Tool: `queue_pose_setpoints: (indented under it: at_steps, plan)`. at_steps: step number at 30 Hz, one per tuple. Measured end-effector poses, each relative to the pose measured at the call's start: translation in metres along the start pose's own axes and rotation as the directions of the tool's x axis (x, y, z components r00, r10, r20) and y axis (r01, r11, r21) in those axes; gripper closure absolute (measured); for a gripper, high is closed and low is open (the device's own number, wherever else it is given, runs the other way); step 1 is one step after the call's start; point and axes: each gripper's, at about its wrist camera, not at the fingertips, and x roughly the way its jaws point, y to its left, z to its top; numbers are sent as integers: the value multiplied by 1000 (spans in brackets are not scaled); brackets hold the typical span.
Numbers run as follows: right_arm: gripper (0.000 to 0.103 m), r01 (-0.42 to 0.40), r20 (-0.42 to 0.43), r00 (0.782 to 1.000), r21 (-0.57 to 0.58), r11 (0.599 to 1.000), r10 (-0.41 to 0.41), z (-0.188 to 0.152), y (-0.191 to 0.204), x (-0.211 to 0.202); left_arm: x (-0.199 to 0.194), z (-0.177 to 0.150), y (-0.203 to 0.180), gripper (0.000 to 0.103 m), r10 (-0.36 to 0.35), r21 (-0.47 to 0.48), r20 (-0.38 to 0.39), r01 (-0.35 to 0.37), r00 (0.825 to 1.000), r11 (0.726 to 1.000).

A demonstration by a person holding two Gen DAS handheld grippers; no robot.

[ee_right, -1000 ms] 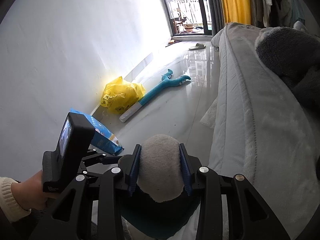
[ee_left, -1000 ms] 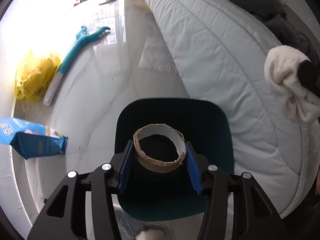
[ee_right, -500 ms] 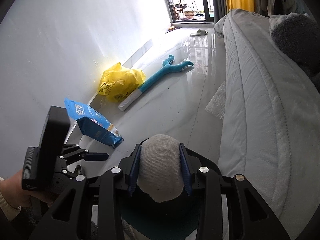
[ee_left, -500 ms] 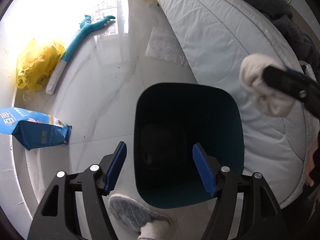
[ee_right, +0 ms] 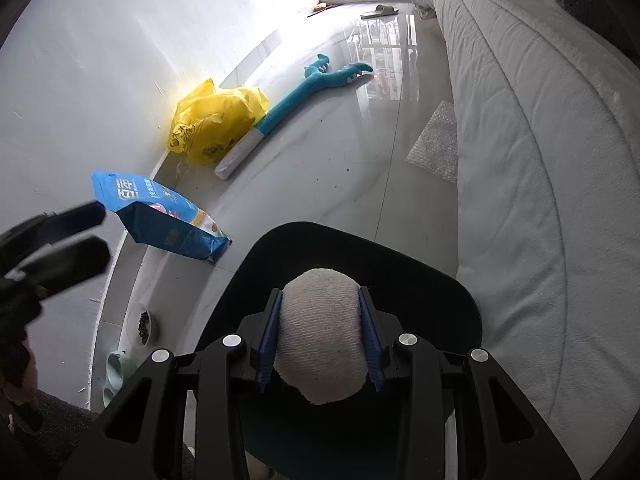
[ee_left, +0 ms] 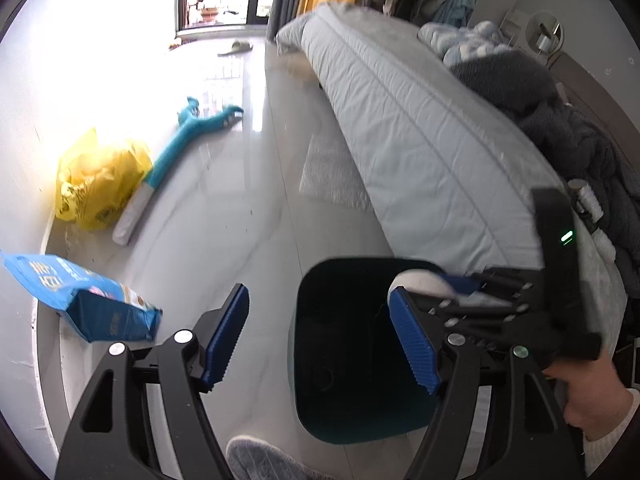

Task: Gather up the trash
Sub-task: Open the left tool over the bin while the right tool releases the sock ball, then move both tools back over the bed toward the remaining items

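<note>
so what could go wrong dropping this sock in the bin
The right gripper holds the sock above the bin, near its closer rim, so on release it may catch the edge. The left gripper, jaws opening and empty, hangs beside the bin mouth and could bump the right.

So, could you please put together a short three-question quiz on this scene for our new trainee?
1. True or false: the right gripper is clamped on a sock.
2. What is between the left gripper's opening jaws?
3. Nearest the bin on the floor: A yellow bag, B blue pouch, C slipper?

Key: 1 true; 2 nothing; 3 B.
</note>
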Motion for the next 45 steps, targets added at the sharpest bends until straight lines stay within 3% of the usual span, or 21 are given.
queue_pose_setpoints:
  at_steps: [6, 10, 14, 22, 28, 30, 35, 40, 45]
  plan:
    - [65, 26, -62, 998, -18, 1000, -27, -8, 4, 24, -27, 16, -10, 27, 0, 30, 123, -4, 992, 1000]
    - [65, 45, -91, 995, -39, 998, -49, -10, 8, 32, -45, 26, -16, 27, 16, 46, 208, -26, 978, 999]
    - [48, 47, -94, 994, -36, 998, -50, -14, 6, 30, -61, 32, -19, 27, -6, 31, 262, -2, 965, 1000]
    - [39, 41, -45, 998, -38, 998, -42, -14, 0, 0, -85, 45, -37, 25, -33, 30, 362, 24, 932, 999]
    - [37, -8, 39, 999, -18, 1000, 8, -13, -9, -39, -93, 51, -63, 22, -39, 68, 400, 13, 916, 998]
    - [35, -51, 88, 995, -13, 999, 52, -12, -11, -58, -93, 52, -75, 22, -45, 81, 406, 13, 913, 997]
    - [28, -64, 196, 978, -47, 997, 72, -12, -11, -104, -92, 56, -102, 16, -61, 106, 420, 18, 905, 994]
    - [24, -29, 289, 956, -37, 999, 38, -15, -27, -145, -86, 56, -123, 12, -65, 127, 424, 12, 903, 992]
    - [21, 44, 360, 932, 28, 999, -51, -24, -61, -176, -76, 56, -144, 11, -85, 143, 414, 27, 907, 989]
